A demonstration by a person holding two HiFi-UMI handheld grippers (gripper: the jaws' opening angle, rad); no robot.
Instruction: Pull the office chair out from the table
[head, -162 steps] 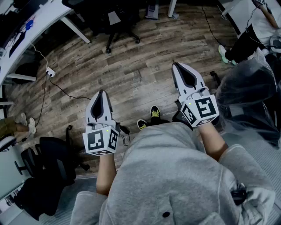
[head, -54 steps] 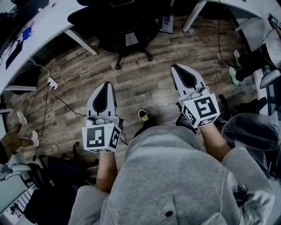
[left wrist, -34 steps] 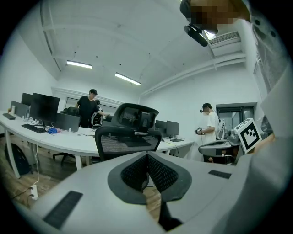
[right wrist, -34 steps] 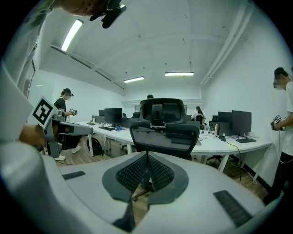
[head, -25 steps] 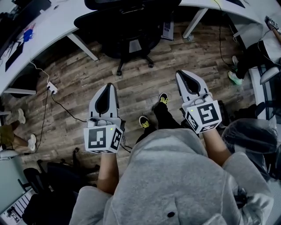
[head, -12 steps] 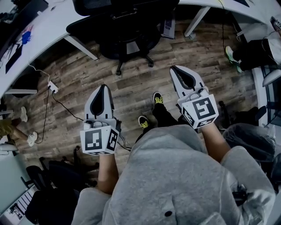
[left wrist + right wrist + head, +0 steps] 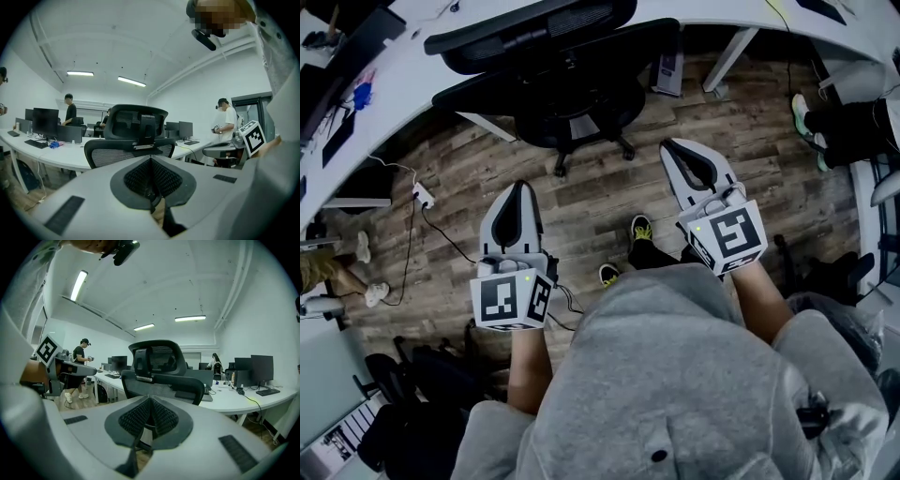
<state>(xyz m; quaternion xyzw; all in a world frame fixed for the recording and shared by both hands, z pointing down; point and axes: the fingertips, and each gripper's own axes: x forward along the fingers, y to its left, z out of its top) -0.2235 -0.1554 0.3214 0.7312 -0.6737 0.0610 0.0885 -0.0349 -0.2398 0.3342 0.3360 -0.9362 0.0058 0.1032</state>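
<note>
left tongs (image 7: 518,190): together, nothing between them; in the left gripper view the two pads meet on one line (image 7: 150,159). Held low, aimed ahead.
right tongs (image 7: 671,150): together as well and empty, pads meeting (image 7: 149,399); a little further forward than the left.
gap to target: both tips are apart from the office chair (image 7: 570,94), with bare wood floor (image 7: 600,202) between. No contact.
office chair, place: pushed in at the near edge of the white curved table (image 7: 403,73), back turned to the person. The seat is part under the edge and the castor base is on the floor just outside it. Both gripper views have the mesh backrest and headrest dead ahead (image 7: 136,136) (image 7: 159,373).
step in hand: approach, judged. The chair looks not yet pulled and no grip has been taken.
next move calls for: closing the remaining gap, then opening the tongs wide enough to take the top rim of the backrest or the headrest post. One pair on each side would keep the pull straight.
pull: backward, away from the table edge, level, so the castors roll and the chair does not tip.
watch: the person's own feet (image 7: 641,228) sit in the chair's path. A power strip (image 7: 422,195) with its cable lies on the floor to the left, near but not in line.
</note>
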